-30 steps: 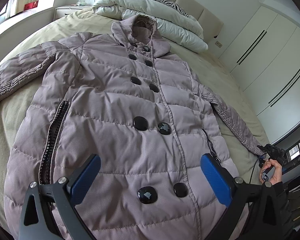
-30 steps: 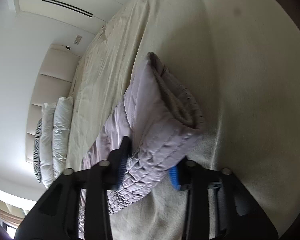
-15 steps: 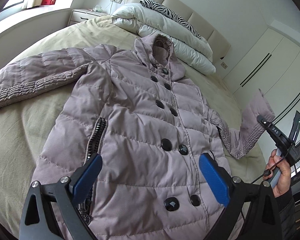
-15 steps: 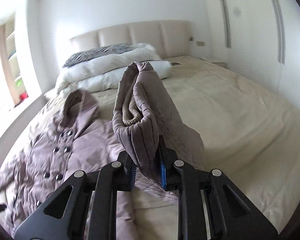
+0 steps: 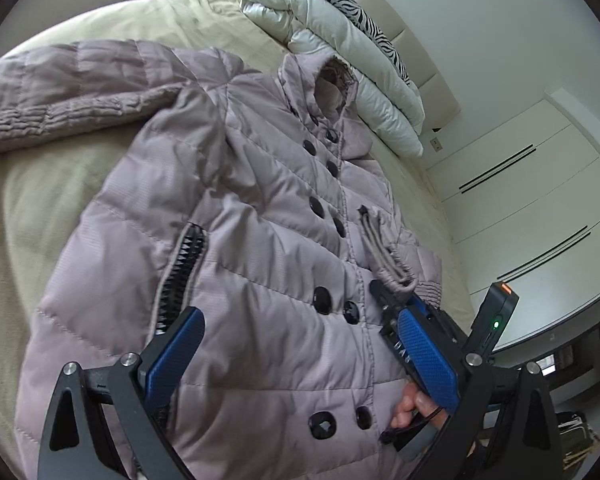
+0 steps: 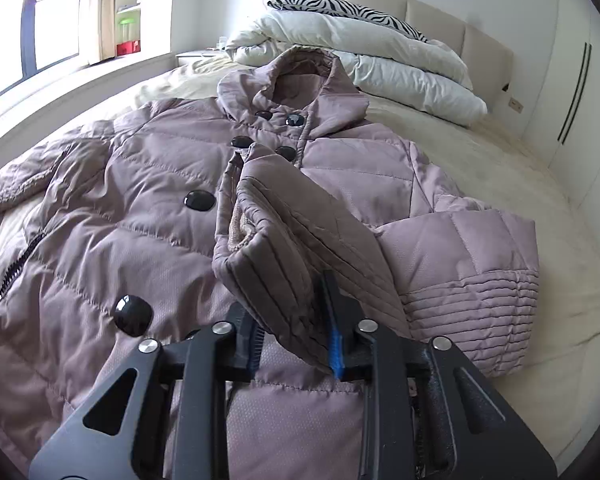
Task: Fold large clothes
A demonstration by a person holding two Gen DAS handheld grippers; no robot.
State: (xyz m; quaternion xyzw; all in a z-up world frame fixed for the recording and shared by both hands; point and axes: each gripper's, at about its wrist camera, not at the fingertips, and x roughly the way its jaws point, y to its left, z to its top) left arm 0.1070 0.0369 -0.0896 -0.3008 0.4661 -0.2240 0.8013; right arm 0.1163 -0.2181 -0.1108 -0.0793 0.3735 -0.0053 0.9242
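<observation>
Pinching the sleeve cuff [image 6: 268, 248], right tongs [image 6: 296, 344] hover over the coat [image 6: 148, 216].

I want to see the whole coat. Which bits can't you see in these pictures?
- Coat hem: cut off by the bottom edge, both views.
- Far sleeve's cuff: runs off the left edge.
- Cuff underside: hidden in the right gripper.
- Left gripper: covers lower front.

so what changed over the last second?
The right hand-held gripper, shut on the sleeve cuff, lifted it off the bed and swung it inward over the coat front. The left hand-held gripper stayed open above the hem; the other sleeve stayed outstretched.
</observation>
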